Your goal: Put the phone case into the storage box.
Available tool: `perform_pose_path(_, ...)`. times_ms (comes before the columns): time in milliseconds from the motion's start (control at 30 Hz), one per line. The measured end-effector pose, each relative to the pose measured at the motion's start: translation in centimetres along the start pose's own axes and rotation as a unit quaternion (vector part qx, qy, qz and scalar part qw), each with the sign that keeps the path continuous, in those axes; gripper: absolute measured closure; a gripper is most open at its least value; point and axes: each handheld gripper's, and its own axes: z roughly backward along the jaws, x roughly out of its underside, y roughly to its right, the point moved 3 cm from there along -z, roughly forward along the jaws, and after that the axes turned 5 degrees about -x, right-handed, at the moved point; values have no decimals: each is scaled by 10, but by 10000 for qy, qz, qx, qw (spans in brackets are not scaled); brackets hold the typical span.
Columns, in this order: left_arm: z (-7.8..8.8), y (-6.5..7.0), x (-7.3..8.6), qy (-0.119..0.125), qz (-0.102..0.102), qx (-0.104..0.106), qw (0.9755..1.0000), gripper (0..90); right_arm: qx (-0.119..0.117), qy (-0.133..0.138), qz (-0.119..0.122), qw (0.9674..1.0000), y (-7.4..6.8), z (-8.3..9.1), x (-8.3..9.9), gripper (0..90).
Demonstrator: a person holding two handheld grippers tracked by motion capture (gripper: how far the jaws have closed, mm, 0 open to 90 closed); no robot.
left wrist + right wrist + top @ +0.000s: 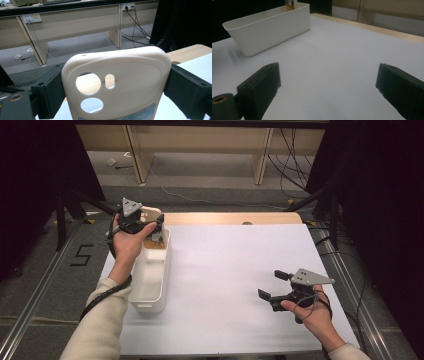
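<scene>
Left tongs (pixel 150 227) grip a cream phone case (pixel 117 82) by its two long edges, one jaw pressed on each side. Case stands upright, top end up, over the far end of the white bin (pixel 150 280). In the left gripper view its back faces me: two round camera holes and a small oblong one beside them, a tiny hole near the top edge, a strip of blue leafy pattern at the bottom. In the high view the case (pixel 151 213) shows as a pale curve just past my left hand (pixel 127 242), above the bin's far rim.

Bin is long and narrow, lying lengthwise along the left edge of the white counter (pixel 225 280). Near end sits close to my left sleeve (pixel 97 325). In the right gripper view the bin (pixel 272 27) stands well apart from my right tongs, its far end showing a bit of something tan and upright inside; cannot tell what it is.

Right tongs (pixel 272 285) open, jaws wide apart, nothing between them. They sit low over bare counter at the right side, pointing left toward the bin, held in my right hand (pixel 310 312). Grey three-cornered plate (pixel 311 278) on top.

Wooden strip of counter edge (pixel 235 218) shows beyond the white surface. Floor and desk legs behind.
</scene>
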Motion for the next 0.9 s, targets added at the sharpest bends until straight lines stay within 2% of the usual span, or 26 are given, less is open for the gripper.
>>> perform_pose_path(900, -11, -2, 4, -154, 10, -70, 9999, 104, -9, 3, 1, 10000, 0, 0, 0, 68)
